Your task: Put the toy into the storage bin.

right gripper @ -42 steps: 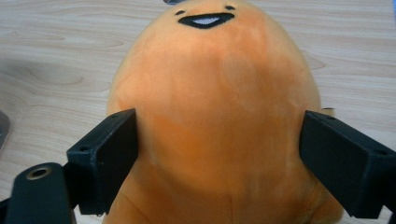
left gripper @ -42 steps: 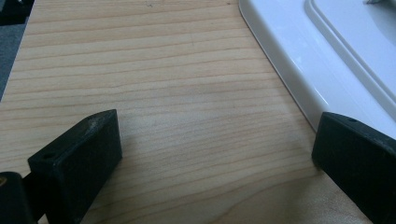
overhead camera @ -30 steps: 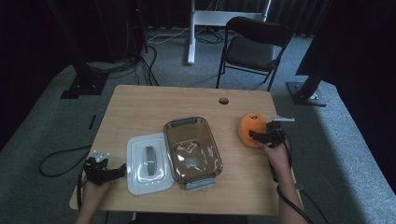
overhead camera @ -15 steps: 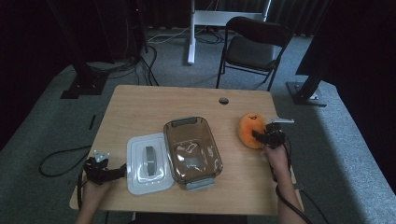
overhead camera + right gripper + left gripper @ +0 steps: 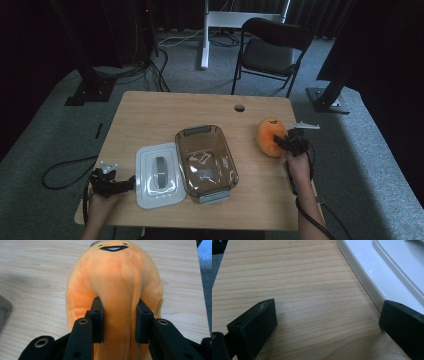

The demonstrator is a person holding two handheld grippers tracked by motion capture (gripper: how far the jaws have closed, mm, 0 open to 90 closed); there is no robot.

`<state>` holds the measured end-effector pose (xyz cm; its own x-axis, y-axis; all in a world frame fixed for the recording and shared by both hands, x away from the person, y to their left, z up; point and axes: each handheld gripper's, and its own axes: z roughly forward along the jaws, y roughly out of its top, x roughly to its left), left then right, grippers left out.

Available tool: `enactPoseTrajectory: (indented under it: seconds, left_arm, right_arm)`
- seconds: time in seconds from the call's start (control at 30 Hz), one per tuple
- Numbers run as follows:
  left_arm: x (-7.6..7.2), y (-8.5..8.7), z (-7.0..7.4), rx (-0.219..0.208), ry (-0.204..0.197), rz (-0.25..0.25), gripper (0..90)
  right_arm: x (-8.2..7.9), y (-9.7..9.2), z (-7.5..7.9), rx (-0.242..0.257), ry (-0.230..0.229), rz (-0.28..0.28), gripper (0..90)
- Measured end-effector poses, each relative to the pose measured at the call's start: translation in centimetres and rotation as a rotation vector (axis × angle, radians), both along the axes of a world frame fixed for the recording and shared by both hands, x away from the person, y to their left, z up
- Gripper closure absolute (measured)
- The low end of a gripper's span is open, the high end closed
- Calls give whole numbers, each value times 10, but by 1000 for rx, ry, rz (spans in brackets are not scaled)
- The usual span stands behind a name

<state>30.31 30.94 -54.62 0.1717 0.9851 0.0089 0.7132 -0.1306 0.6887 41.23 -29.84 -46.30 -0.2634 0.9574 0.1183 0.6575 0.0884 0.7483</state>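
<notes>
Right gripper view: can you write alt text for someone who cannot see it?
The right gripper has just closed its two black jaws on a fold of a soft orange plush toy with a stitched smiling face, the pads pressing into its fabric. The toy lies on a light wooden table, with a small tag at its right side.

left tool (image 5: 131, 181): jaws wide, low over table | right tool (image 5: 281, 142): jaws just closing, pinching plush
</notes>
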Motion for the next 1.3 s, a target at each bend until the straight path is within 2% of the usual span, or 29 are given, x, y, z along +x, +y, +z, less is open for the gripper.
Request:
enactPoseTrajectory:
  seconds: [0.47,0.67,1.03,1.3]
  left_arm:
    - [0,0,0,0,0,0,18]
    - [0,0,0,0,0,0,19]
    - [0,0,0,1,0,-1,19]
    - [0,0,0,2,0,-1,19]
  right_arm:
    - [-12,5,24,9,-25,26,660]
    - [-18,10,37,8,-50,45,660]
    - [-28,30,63,18,-94,103,659]
    - [-33,48,79,23,-108,153,658]
